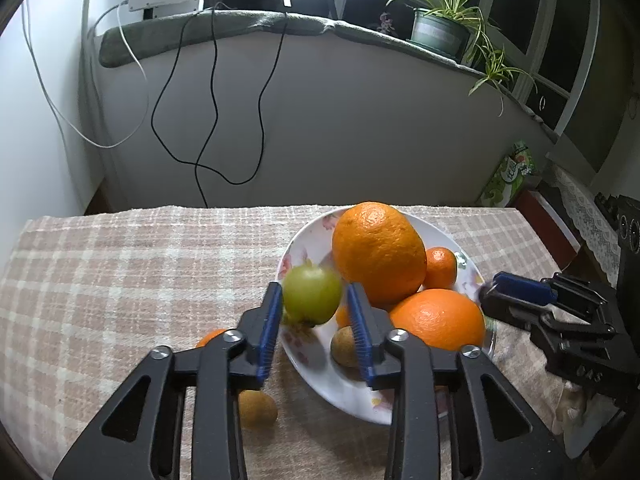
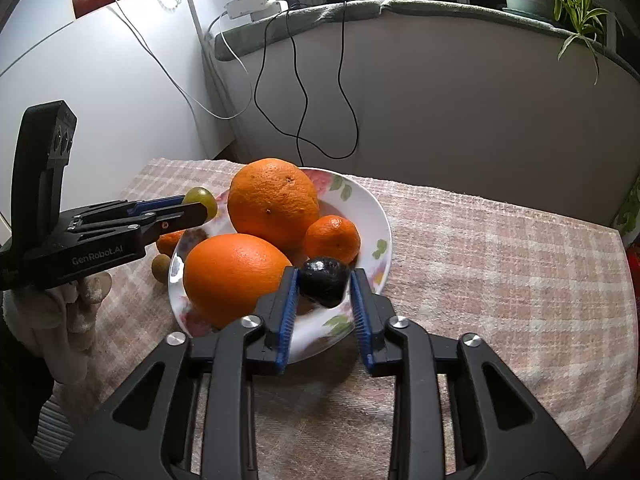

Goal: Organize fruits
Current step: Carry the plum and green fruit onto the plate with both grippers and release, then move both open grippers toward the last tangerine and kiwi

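My black plastic left gripper (image 2: 200, 206) has ribbed blue pads, silver screws, "GenRobot.AI" lettering; the hand (image 2: 60, 308) seems pale-gloved.

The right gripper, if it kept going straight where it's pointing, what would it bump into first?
Most likely the dark fruit sitting between the right gripper fingers, over the near rim of the plate. The pads look just clear of it. Behind it sits the small orange.

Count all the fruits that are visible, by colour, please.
Orange: 4, two large oranges, two small oranges
Green fruit: 1
Brown fruits: 2
Black fruit: 1
Total: 8; an orange sliver behind the green fruit may be a ninth.
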The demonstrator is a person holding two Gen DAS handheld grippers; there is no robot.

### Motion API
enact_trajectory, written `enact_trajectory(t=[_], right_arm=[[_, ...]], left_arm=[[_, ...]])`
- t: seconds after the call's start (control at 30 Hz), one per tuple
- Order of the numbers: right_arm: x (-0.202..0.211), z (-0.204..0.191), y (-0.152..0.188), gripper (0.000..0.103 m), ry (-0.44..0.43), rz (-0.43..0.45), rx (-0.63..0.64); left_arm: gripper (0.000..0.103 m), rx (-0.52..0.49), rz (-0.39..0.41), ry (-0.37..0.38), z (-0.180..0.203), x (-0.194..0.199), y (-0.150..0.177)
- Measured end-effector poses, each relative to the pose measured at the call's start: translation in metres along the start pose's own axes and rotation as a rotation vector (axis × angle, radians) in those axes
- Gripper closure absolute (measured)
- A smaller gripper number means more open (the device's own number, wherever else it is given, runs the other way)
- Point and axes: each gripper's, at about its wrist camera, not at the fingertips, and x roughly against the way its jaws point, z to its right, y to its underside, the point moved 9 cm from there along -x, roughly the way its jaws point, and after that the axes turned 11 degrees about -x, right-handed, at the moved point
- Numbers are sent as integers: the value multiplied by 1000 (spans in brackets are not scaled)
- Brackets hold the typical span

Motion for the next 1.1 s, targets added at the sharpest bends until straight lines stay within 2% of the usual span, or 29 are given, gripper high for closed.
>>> enact_trajectory(t=[0.07, 0.17, 0.23, 0.3, 0.37, 0.77, 1.1], right_arm=[[3, -1, -1, 39, 4, 18, 3], [6, -3, -3, 38, -3, 30, 10], [8, -4, -3, 34, 1, 34, 18], [9, -5, -3, 25, 3, 39, 22], [11, -5, -4, 22, 3, 49, 21], [26, -20, -5, 22, -17, 76, 29], [40, -60, -1, 22, -72, 89, 85]], left_arm=[[62, 3, 10, 2, 0, 2, -2], [61, 1, 10, 0, 0, 3, -3], [59, 3, 10, 1, -1, 3, -3], [59, 6, 11, -1, -2, 4, -2], [59, 9, 14, -5, -3, 6, -2], [59, 54, 43, -23, -29, 31, 0], [59, 102, 53, -43, -56, 51, 11]])
